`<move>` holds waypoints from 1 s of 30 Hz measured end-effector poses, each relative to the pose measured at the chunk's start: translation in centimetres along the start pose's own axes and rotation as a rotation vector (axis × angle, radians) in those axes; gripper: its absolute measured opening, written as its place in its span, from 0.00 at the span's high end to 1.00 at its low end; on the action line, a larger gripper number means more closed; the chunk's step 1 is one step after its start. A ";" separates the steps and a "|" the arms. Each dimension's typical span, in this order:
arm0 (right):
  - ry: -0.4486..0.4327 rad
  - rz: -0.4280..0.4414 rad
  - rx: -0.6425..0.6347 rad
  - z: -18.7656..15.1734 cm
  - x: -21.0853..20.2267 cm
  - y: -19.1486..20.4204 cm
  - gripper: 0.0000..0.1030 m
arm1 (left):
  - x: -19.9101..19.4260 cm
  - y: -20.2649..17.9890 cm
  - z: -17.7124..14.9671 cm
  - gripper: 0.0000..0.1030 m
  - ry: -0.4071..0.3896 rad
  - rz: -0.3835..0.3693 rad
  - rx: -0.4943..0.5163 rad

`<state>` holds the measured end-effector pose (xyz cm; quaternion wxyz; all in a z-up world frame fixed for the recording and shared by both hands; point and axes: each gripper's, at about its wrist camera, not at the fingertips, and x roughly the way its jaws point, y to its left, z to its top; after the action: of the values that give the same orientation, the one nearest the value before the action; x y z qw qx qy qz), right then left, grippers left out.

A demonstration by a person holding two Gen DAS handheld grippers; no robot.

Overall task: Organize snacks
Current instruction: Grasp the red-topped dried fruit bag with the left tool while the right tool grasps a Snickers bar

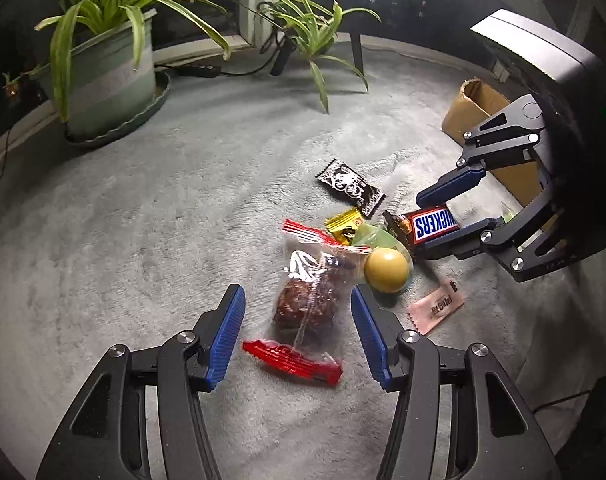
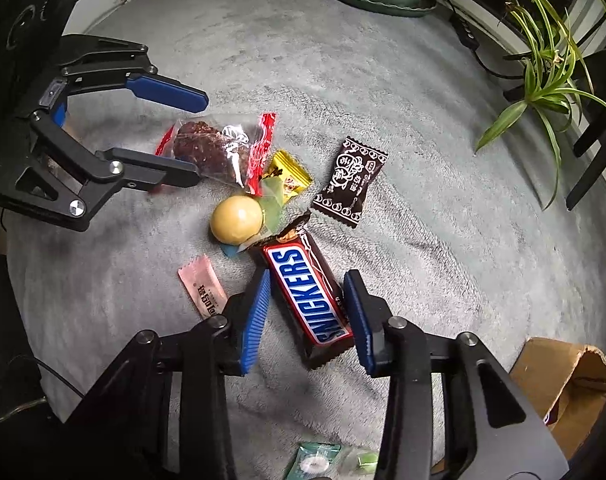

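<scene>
Snacks lie in a loose pile on a grey fleece cover (image 1: 143,240). My right gripper (image 2: 307,280) is shut on a Snickers bar (image 2: 307,292), its blue pads pressing both long sides; the left wrist view shows this right gripper (image 1: 422,224) and the Snickers bar (image 1: 435,226) at the right. My left gripper (image 1: 297,294) stands open around a clear bag with red ends and a brown snack (image 1: 307,300), with a gap at the left pad. Between the two grippers rests a yellow ball (image 1: 386,270). The right wrist view shows the left gripper (image 2: 199,140) around the clear bag (image 2: 211,148).
A black wrapped candy (image 2: 349,182), a yellow candy (image 2: 289,174) and a pink sachet (image 2: 203,292) lie around the pile. An open cardboard box (image 2: 559,380) stands behind my right gripper. Green-wrapped sweets (image 2: 313,462) lie near the bottom edge. A potted plant (image 1: 107,76) stands at the far left.
</scene>
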<state>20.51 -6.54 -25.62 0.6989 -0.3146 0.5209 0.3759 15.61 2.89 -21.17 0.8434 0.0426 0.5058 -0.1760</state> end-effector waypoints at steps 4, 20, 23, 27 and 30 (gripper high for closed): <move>-0.005 0.003 0.023 -0.7 -0.2 0.2 0.68 | 0.2 -0.3 0.0 0.56 0.000 -0.019 0.000; -0.102 0.000 0.238 -4.1 -2.6 -0.1 0.70 | -1.0 0.0 -1.3 0.66 -0.052 -0.014 -0.111; -0.144 -0.004 0.281 -4.8 -4.0 -0.6 0.70 | -1.6 -0.1 -1.5 0.66 -0.068 -0.011 -0.126; -0.211 -0.010 0.347 -6.0 -6.6 -1.1 0.70 | -2.5 -0.1 -1.4 0.66 -0.091 -0.012 -0.143; -0.264 -0.023 0.395 -7.4 -8.9 -1.6 0.70 | -3.6 -0.5 -0.9 0.66 -0.120 -0.021 -0.141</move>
<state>16.72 -15.31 -18.92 0.8133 -0.1257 0.4846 0.2965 13.15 3.52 -18.36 0.8711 -0.0327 0.4661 -0.1513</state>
